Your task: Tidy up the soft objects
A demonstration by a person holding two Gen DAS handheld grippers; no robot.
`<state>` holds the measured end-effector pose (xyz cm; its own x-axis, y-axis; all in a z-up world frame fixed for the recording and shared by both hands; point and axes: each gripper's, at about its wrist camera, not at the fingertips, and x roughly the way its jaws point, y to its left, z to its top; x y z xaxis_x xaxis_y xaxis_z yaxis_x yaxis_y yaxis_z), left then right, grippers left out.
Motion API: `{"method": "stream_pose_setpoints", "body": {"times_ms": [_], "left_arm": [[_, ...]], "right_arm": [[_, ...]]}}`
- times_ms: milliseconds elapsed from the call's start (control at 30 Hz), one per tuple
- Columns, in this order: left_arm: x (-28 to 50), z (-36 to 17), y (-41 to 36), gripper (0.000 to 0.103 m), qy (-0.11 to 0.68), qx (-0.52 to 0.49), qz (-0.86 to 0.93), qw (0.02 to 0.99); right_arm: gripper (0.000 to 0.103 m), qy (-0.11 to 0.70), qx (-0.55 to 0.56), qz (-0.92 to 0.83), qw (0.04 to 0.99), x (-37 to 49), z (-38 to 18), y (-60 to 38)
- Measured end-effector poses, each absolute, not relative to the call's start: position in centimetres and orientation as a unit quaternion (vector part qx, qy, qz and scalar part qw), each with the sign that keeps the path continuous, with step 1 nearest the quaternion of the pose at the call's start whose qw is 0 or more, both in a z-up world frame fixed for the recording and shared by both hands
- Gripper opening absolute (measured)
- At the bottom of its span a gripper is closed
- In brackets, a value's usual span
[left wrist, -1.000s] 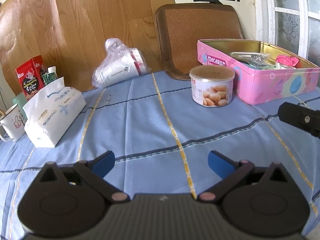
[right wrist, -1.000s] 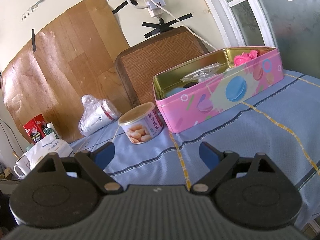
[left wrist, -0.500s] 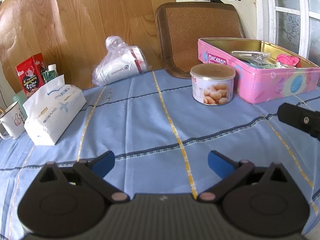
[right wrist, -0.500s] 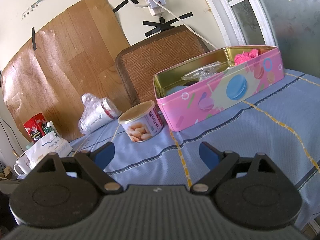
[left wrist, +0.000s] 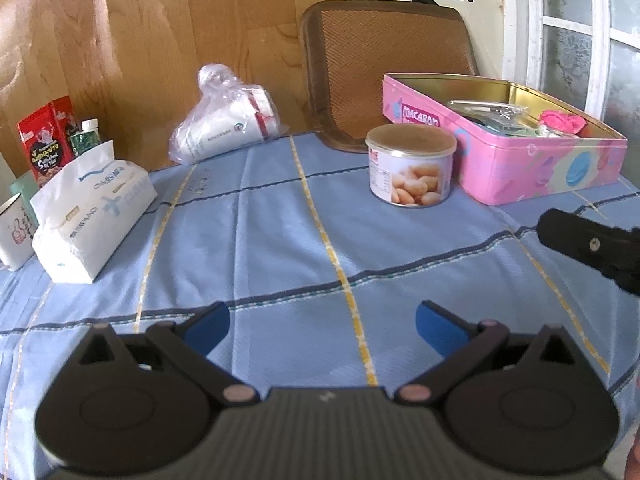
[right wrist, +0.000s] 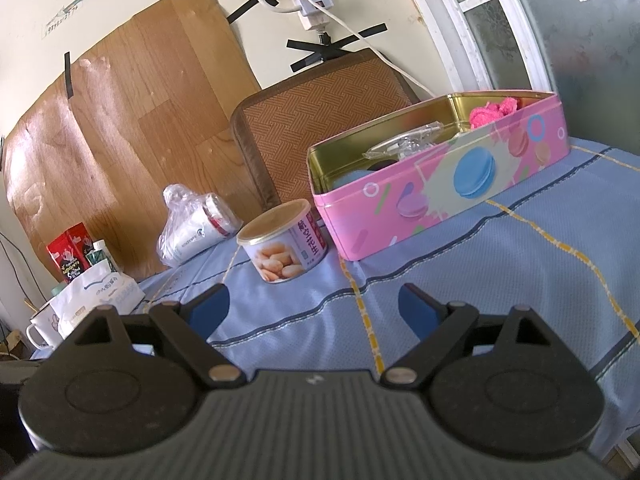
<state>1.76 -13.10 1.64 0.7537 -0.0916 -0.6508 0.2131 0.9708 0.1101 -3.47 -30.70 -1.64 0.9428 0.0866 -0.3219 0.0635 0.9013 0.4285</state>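
Note:
An open pink macaron tin (left wrist: 532, 168) (right wrist: 436, 196) stands at the back right of the blue checked tablecloth (left wrist: 280, 248). Inside it lie a pink fuzzy soft item (left wrist: 562, 122) (right wrist: 494, 110), a clear plastic wrapper (left wrist: 486, 108) (right wrist: 404, 145) and darker things I cannot make out. My left gripper (left wrist: 322, 324) hovers open over the near cloth, nothing between its blue pads. My right gripper (right wrist: 314, 306) is open too and holds nothing, facing the tin; its black finger (left wrist: 588, 242) shows at the right edge of the left wrist view.
A round snack can (left wrist: 410, 166) (right wrist: 284, 246) stands left of the tin. A bagged stack of paper cups (left wrist: 224, 120) (right wrist: 192, 228) lies at the back. A tissue pack (left wrist: 88, 216), a mug (left wrist: 14, 230) and a red packet (left wrist: 46, 140) sit far left. A woven chair back (left wrist: 380, 68) rises behind.
Both views have drifted back and slightly up, so the tin and can look a little farther off. Both grippers stay open and nothing on the table has moved.

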Motion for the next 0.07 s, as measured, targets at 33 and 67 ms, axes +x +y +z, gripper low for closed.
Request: {"method": "stream_pose_setpoints", "body": {"times_ms": [33, 67], "left_arm": [[1.76, 1.65, -13.12, 0.103, 0.34, 0.089, -0.084, 0.932], [1.78, 1.66, -13.14, 0.103, 0.34, 0.089, -0.087, 0.932]], "right_arm": [[0.093, 0.169, 0.221, 0.006, 0.961, -3.49, -1.66, -30.68], [0.093, 0.168, 0.219, 0.006, 0.961, -3.48, -1.64, -30.68]]}}
